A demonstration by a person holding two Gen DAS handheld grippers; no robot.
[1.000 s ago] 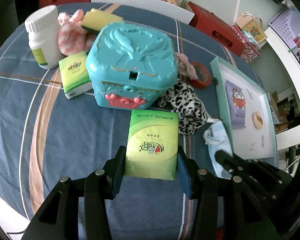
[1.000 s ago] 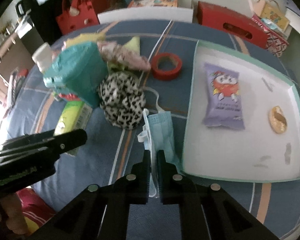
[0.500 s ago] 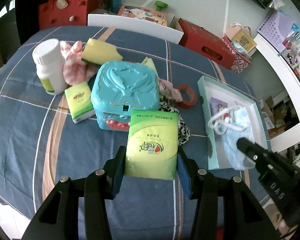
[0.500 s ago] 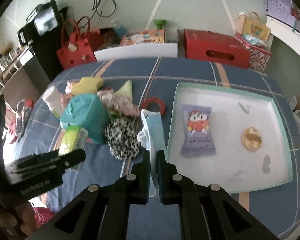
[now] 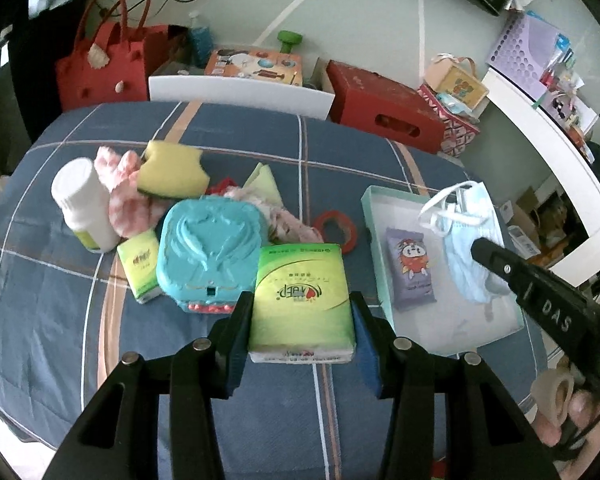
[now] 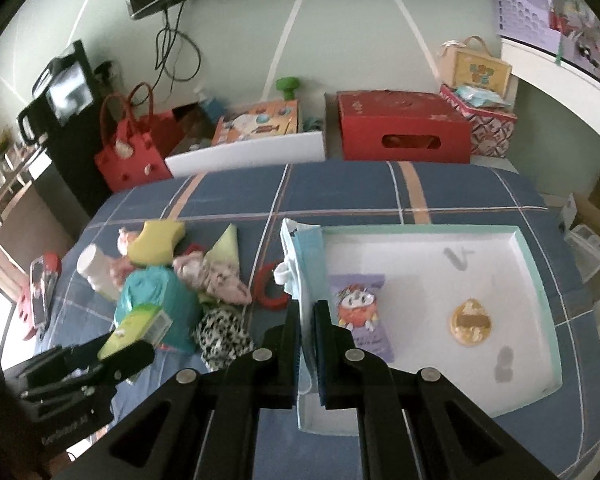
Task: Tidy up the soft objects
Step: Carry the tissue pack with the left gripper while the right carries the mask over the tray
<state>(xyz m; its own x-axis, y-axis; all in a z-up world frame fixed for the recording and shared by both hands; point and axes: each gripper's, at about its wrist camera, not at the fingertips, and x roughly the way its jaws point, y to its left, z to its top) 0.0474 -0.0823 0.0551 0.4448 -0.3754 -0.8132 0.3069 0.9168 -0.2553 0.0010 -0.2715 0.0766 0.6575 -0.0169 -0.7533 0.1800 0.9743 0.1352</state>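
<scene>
Up above the plaid blue cloth [image 5: 52,320], the left gripper [image 5: 302,318] clamps a soft, glossy green tissue pack [image 5: 302,300] between its blue pads; the red logo and small print on its face are not legible. The right gripper [image 6: 307,344] has its jaws nearly closed on a thin, pleated blue face mask [image 6: 306,264], whose white ear loops [image 5: 444,210] dangle over the near-left corner of the white tray [image 6: 540,280] with its mint-green rim. Its black finger reads "DAS" in the left wrist view. Inside the tray lie a crinkly purple snack bag [image 6: 360,308] printed with a red cartoon and a round gold-wrapped piece [image 6: 469,322]. Left of the tray sit a red tape roll [image 5: 336,230], a leopard-print fabric piece [image 6: 222,330], a moulded turquoise plastic box [image 5: 208,248] with an embossed lid, a second small tissue pack [image 5: 140,264], a white bottle [image 5: 82,204], a pink checked cloth [image 5: 126,196] and a yellow sponge [image 5: 172,166]
</scene>
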